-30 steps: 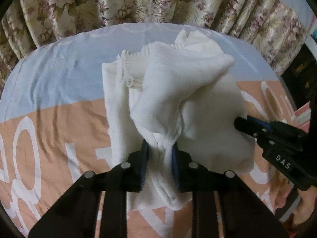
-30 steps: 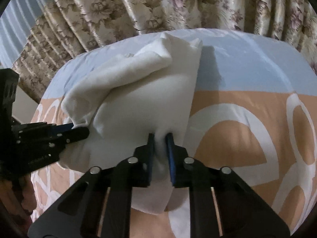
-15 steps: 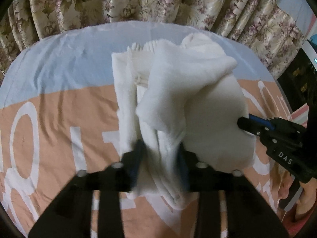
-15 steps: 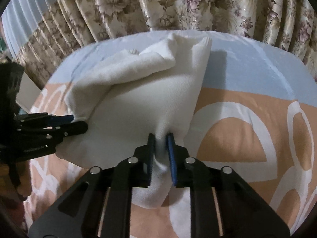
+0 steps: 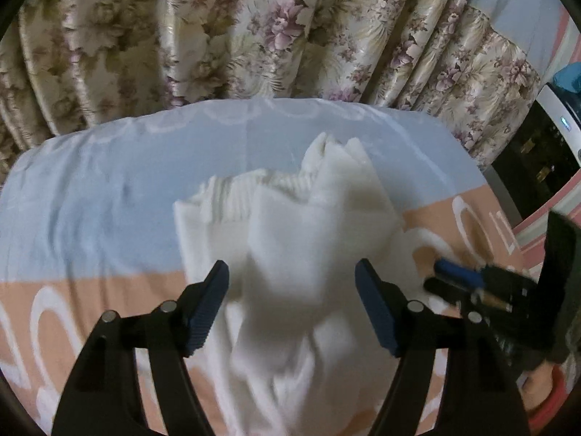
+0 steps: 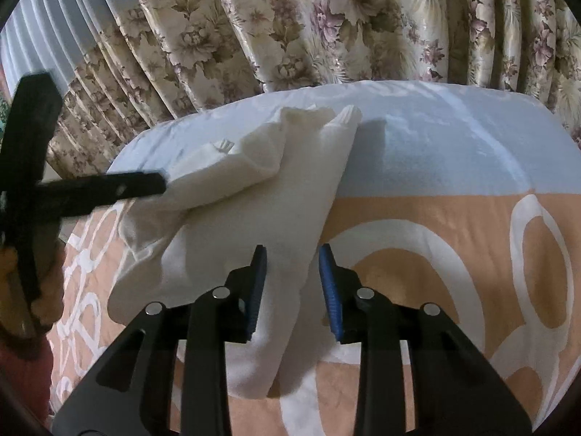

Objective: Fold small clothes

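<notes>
A white knit garment [image 5: 301,247] lies bunched and partly folded on the blue and orange bedspread [image 5: 90,218]. My left gripper [image 5: 292,290] hovers over its near end. The jaws stand wide and are still opening, and the pads are clear of the cloth below them. In the right wrist view the garment [image 6: 254,200] runs from the far blue part down between the fingers of my right gripper [image 6: 292,258]. Its jaws are opening too, with the cloth's edge loose in the gap. The right gripper [image 5: 446,276] also shows beside the cloth. The left gripper [image 6: 159,183] shows above the garment's left side.
Floral curtains [image 5: 254,36] hang close behind the bed's far edge. A dark cabinet with a white frame [image 5: 537,160] stands at the right. A person's hand [image 6: 21,290] holds the left gripper's handle. Bare bedspread [image 6: 454,254] spreads to the garment's right.
Both grippers were shut on the garment and have let it go. The left jaws opened wide and drew back and up. The right jaws parted a little. The cloth settled onto the bed.
</notes>
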`<state>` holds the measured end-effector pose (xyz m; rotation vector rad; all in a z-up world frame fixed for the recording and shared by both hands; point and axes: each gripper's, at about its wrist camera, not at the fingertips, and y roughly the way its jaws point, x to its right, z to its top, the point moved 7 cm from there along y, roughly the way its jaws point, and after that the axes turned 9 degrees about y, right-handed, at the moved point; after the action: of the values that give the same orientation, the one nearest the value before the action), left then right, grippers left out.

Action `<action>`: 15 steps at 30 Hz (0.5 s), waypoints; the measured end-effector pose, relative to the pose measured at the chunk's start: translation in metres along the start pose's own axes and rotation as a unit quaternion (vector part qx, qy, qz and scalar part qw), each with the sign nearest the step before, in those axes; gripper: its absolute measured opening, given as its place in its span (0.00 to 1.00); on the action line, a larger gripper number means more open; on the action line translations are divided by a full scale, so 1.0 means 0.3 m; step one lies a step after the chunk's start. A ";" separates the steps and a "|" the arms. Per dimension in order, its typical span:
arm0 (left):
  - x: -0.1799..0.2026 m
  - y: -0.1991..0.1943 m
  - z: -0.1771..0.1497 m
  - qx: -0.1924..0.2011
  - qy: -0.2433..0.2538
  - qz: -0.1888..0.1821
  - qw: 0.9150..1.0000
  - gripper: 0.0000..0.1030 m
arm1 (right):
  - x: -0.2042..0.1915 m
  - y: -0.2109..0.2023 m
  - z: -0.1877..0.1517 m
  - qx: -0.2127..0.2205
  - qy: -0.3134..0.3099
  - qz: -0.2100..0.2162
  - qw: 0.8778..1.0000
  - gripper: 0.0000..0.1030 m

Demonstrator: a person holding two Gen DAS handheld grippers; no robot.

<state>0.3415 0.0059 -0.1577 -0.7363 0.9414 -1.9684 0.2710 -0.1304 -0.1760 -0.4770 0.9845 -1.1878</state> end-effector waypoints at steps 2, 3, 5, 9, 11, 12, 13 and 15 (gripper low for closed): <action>-0.002 0.055 0.024 -0.016 0.008 -0.004 1.000 0.70 | 0.011 0.013 0.001 -0.004 0.004 -0.001 1.000 0.29; 0.002 0.092 0.029 -0.030 0.018 -0.001 0.999 0.70 | 0.015 0.015 0.001 -0.005 0.005 0.000 1.000 0.29; 0.012 0.138 0.027 -0.047 0.037 0.004 0.998 0.70 | 0.014 0.018 0.004 -0.003 0.005 0.001 1.000 0.29; 0.030 0.181 0.026 -0.051 0.075 0.019 0.996 0.56 | 0.006 0.030 0.015 -0.001 0.002 0.002 1.000 0.29; 0.035 0.172 0.034 -0.046 0.083 0.011 0.995 0.27 | -0.001 0.036 0.020 0.000 -0.001 0.001 1.000 0.29; 0.035 0.162 0.045 -0.043 0.082 0.001 0.996 0.26 | -0.007 0.038 0.021 0.002 -0.005 -0.002 1.000 0.29; 0.028 0.153 0.053 -0.040 0.081 0.000 0.996 0.25 | -0.010 0.039 0.022 0.003 -0.007 -0.004 1.000 0.29; 0.010 0.134 0.073 -0.028 0.082 0.004 0.996 0.17 | -0.016 0.043 0.020 0.004 -0.010 -0.006 1.000 0.29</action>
<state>0.3734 -0.0200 -0.1781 -0.6075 1.0985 -2.0272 0.2830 -0.1226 -0.1808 -0.4880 0.9620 -1.1946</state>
